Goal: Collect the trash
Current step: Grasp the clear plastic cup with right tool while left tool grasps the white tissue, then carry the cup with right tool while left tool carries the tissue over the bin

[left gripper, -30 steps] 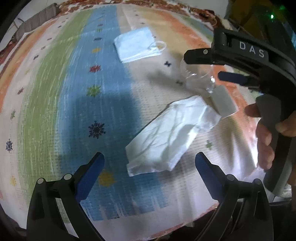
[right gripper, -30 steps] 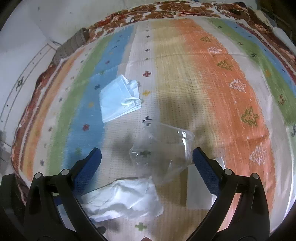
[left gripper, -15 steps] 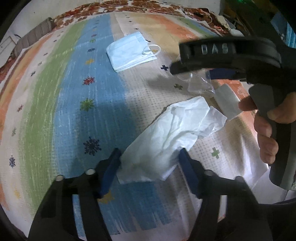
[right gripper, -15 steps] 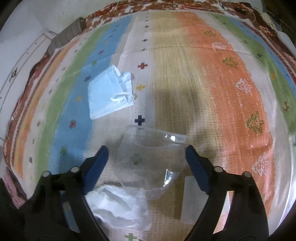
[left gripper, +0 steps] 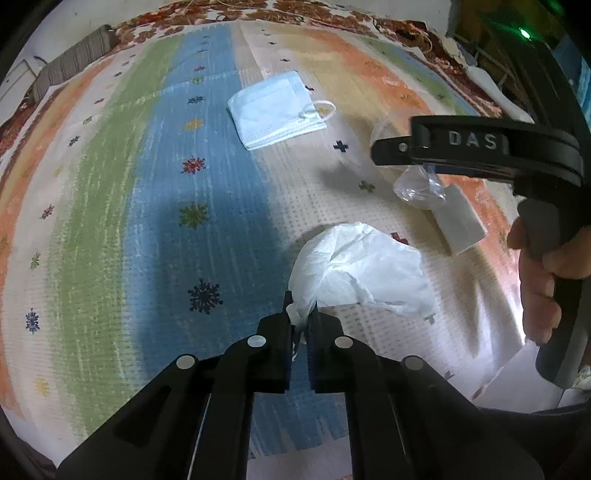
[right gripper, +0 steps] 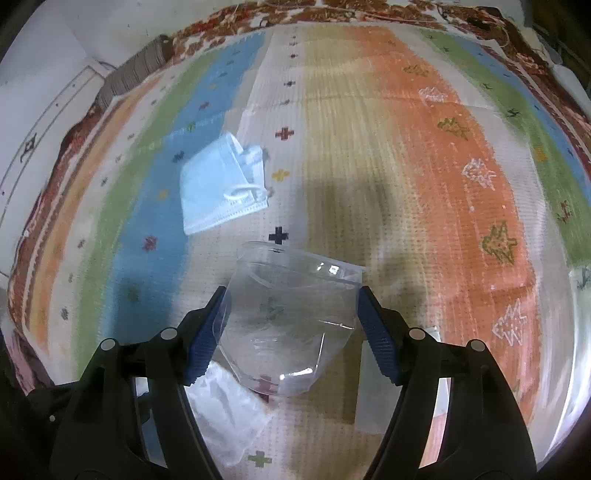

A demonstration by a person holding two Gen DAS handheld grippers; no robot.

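Note:
On the striped rug, my left gripper (left gripper: 301, 314) is shut on the near corner of a crumpled white tissue (left gripper: 362, 269). My right gripper (right gripper: 293, 306) is closed around a clear plastic cup (right gripper: 288, 317) lying on its side, both blue pads touching its walls; the cup also shows in the left wrist view (left gripper: 417, 184) under the right gripper's body. A pale blue face mask (left gripper: 277, 110) lies flat farther back; it also shows in the right wrist view (right gripper: 221, 192). The tissue shows in the right wrist view (right gripper: 225, 406) at the lower left.
A small white paper slip (left gripper: 458, 218) lies beside the cup, seen in the right wrist view (right gripper: 373, 391) too. The rug's patterned red border (right gripper: 332, 11) and a white wall run along the far side. A hand (left gripper: 539, 280) holds the right gripper's handle.
My left gripper closed from wide open onto the tissue's corner, bunching it. My right gripper narrowed around the clear cup until the pads touch it.

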